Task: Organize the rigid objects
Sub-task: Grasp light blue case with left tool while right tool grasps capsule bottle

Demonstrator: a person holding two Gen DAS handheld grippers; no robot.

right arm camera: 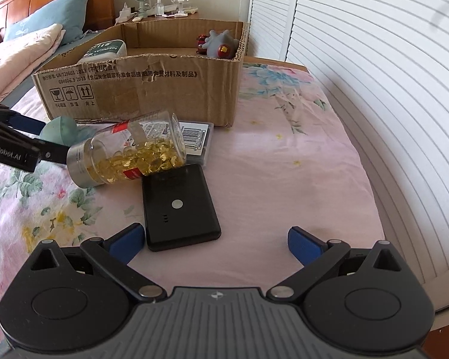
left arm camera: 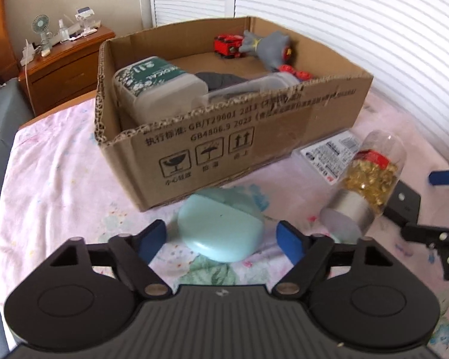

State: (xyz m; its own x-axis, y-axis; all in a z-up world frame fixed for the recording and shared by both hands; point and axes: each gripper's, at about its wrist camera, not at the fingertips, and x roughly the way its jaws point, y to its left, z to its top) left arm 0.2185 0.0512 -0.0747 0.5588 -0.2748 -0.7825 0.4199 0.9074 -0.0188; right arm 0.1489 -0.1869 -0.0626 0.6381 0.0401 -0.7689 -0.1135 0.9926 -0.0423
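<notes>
Left gripper (left arm camera: 223, 240) jaws spread, straddling mint case (left arm camera: 220, 229) on bed (right arm camera: 284, 161) beside cardboard box (left arm camera: 254, 137). Right gripper (right arm camera: 215, 240) spread, empty. Case should be centred before closure; smooth shell judged slippery.

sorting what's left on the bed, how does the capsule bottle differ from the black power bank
The capsule bottle is a clear cylinder showing yellow softgels, capped in silver; the black power bank is a flat, opaque slab. The bottle lies tipped on its side, its base end leaning on the power bank's far edge, while the power bank lies flat on the bedsheet. Both sit outside the cardboard box, and neither is gripped.
</notes>
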